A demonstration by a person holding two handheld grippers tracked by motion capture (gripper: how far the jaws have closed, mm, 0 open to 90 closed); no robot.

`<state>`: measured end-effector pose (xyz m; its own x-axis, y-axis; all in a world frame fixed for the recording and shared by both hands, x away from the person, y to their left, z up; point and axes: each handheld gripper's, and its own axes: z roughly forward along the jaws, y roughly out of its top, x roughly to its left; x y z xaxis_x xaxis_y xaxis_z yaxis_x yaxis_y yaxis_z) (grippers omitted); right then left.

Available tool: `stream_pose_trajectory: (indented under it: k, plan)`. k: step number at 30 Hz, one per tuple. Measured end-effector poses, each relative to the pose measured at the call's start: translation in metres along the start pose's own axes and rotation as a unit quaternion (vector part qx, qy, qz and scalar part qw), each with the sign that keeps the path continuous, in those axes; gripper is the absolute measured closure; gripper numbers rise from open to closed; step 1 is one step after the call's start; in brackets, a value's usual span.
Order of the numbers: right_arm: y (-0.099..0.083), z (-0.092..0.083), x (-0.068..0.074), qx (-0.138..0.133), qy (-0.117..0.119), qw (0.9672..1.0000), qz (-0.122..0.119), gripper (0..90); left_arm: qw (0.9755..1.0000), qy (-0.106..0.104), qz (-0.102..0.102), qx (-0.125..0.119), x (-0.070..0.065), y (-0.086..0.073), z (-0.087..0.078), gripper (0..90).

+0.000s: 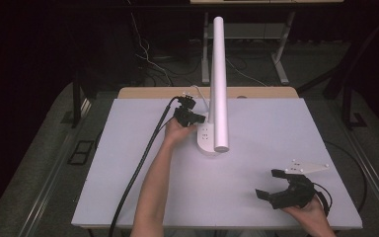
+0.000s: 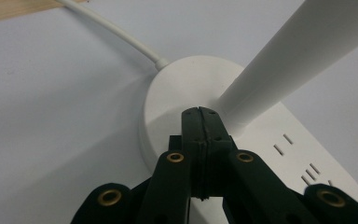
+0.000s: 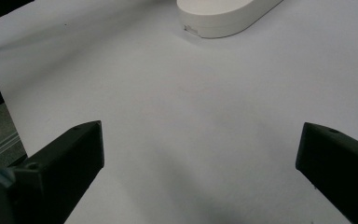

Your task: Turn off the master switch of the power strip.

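The lamp (image 1: 216,84) is standing just above the middle of the high view, its oval white base (image 1: 206,138) resting on the desk (image 1: 256,123) and its long white tube rising toward the top of the frame. The left claw (image 1: 193,117) is sitting at the upper left of the base; in the left gripper view its jaws are pressed together, tips touching, right at the foot of the tube (image 2: 279,60). It is clenched, with nothing between the jaws. I judge it is prodding or pressing the top of the base, perhaps a switch, though no button is showing beneath the tips.

A white cord (image 2: 121,35) is running from the base toward the upper left of that view and out of frame. Small slots (image 2: 284,144) are marking the base at lower right; what they are is hard to tell.

The right claw (image 1: 276,185) is waiting in the lower right of the high view, well apart from the lamp, released, its jaws spread wide over bare desk, probably kept out of the way. The end of the base (image 3: 223,18) is cut off at the top of the right gripper view.
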<state>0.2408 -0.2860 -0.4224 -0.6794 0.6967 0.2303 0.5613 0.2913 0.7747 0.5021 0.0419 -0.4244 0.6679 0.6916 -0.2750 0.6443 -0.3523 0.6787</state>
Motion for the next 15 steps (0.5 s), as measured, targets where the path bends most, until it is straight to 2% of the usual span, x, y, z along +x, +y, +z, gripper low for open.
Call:
stream_pose_trajectory:
  k: [3,4,5,6,8,9,11,12,13,15]
  plan:
    - [0.0002,-0.0001,0.0004,-0.002,0.0,1.0,0.0,0.4,0.9999,0.006,-0.011,-0.003,-0.001,-0.0006,-0.0004,90.0]
    - [0.0003,-0.0001,0.0007,-0.002,0.001,1.0,0.0,0.4,0.9997,0.008,-0.021,-0.009,-0.0025,-0.0013,0.0004,90.0]
    - [0.0003,-0.0001,0.001,-0.002,0.0,1.0,0.001,0.4,0.9998,0.009,-0.014,-0.009,-0.002,-0.0016,0.0004,90.0]
    - [0.0003,0.0,0.0012,-0.001,0.001,1.0,0.0,0.4,0.9998,0.005,-0.014,-0.013,-0.0018,-0.002,0.001,90.0]
    - [0.0003,-0.0001,0.0016,0.0,0.0,1.0,0.0,0.4,0.9991,-0.006,-0.034,-0.024,-0.0035,-0.0034,0.0036,90.0]
    - [0.0003,0.0,0.0014,-0.001,0.0,1.0,-0.001,0.4,0.9992,-0.013,-0.031,-0.023,-0.0029,-0.0031,0.0045,90.0]
    - [0.0002,0.0002,0.0009,-0.001,0.0,1.0,0.0,0.4,0.9993,-0.009,-0.031,-0.019,-0.0044,-0.002,0.0054,90.0]
    - [0.0002,-0.0001,0.0009,-0.001,-0.001,1.0,0.001,0.4,0.9985,-0.007,-0.045,-0.031,-0.0064,-0.0016,0.0078,90.0]
    - [0.0001,-0.0005,0.0007,-0.002,-0.001,1.0,-0.001,0.4,0.9984,-0.01,-0.045,-0.034,-0.0053,-0.0018,0.0083,90.0]
    - [-0.0002,-0.0014,0.001,-0.003,-0.001,1.0,-0.001,0.4,0.9984,-0.013,-0.049,-0.027,-0.0032,-0.0022,0.0072,90.0]
